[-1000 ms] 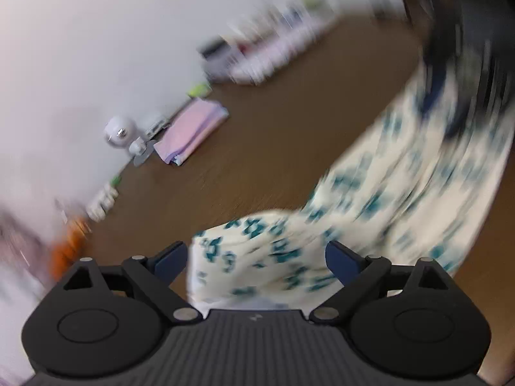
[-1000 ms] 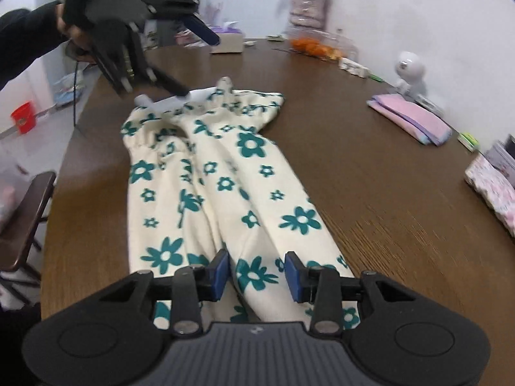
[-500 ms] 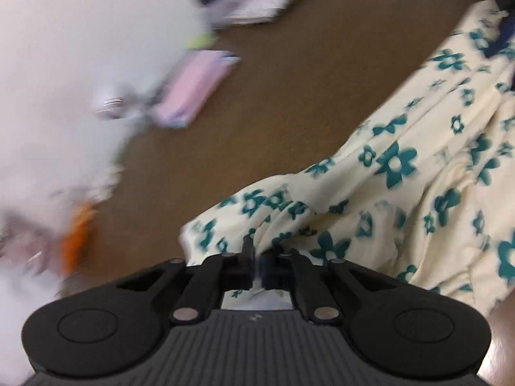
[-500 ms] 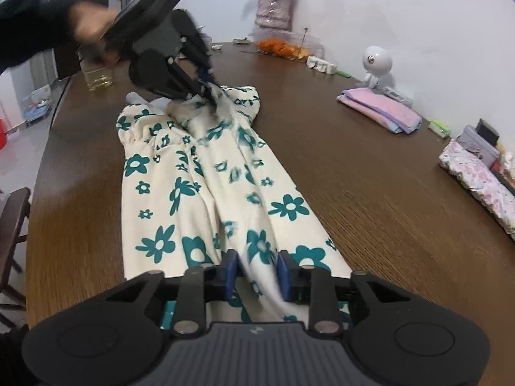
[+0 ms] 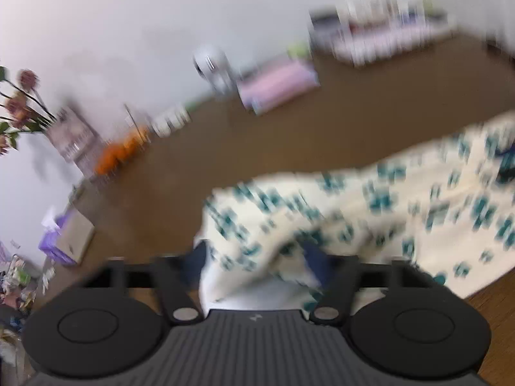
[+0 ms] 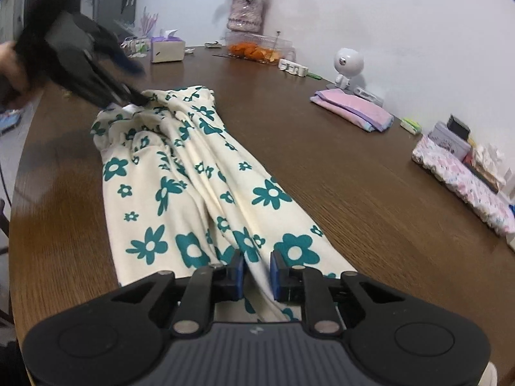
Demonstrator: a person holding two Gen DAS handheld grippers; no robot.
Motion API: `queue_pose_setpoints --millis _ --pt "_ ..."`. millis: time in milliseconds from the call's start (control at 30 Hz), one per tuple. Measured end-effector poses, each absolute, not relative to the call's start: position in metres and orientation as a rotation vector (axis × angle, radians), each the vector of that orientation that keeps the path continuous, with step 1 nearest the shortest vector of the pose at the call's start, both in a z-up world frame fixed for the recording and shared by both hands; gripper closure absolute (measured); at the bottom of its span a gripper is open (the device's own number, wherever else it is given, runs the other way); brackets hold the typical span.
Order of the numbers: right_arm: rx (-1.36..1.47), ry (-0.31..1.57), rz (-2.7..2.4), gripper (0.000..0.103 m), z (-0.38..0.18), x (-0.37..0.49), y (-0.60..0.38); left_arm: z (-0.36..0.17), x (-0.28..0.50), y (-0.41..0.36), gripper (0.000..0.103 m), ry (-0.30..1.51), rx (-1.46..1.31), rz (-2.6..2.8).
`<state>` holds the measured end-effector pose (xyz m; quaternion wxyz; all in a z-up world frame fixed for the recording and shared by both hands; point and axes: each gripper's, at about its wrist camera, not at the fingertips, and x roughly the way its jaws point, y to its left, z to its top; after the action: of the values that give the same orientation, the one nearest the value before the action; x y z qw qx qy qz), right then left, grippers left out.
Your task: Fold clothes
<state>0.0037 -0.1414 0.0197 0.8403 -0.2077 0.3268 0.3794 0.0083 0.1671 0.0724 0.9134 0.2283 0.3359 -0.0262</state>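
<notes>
On brown wooden table (image 6: 338,173), floral garment (image 6: 193,173).

One floral garment (image 6: 206,177), two tongs (image 6: 256,272) (image 5: 254,259), one folded pink cloth (image 6: 352,109).

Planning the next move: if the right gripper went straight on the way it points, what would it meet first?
The floral pants: the right gripper already straddles a ridge of them, and they run ahead toward the left gripper at the far end.
</notes>
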Motion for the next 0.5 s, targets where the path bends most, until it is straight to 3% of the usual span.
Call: queue_pose_setpoints --millis 200,267,333,400,500 --pt "-0.429 0.686 0.816 0.087 0.032 0.001 -0.148 0.054 0.001 0.145 0.024 0.669 0.391 -0.196" --pt "-0.422 0.602 0.838 0.071 0.061 -0.014 -0.180 0.038 -0.002 0.130 0.022 0.660 0.457 -0.232" --pt "-0.414 0.554 0.766 0.034 0.085 -0.019 -0.225 0.025 -0.003 0.121 0.020 0.651 0.509 -0.258" --pt "-0.451 0.568 0.743 0.023 0.091 -0.011 -0.265 0.020 0.003 0.119 0.020 0.654 0.486 -0.268" --pt "-0.595 0.641 0.845 0.023 0.082 0.008 -0.293 0.019 0.011 0.116 0.020 0.643 0.450 -0.277"
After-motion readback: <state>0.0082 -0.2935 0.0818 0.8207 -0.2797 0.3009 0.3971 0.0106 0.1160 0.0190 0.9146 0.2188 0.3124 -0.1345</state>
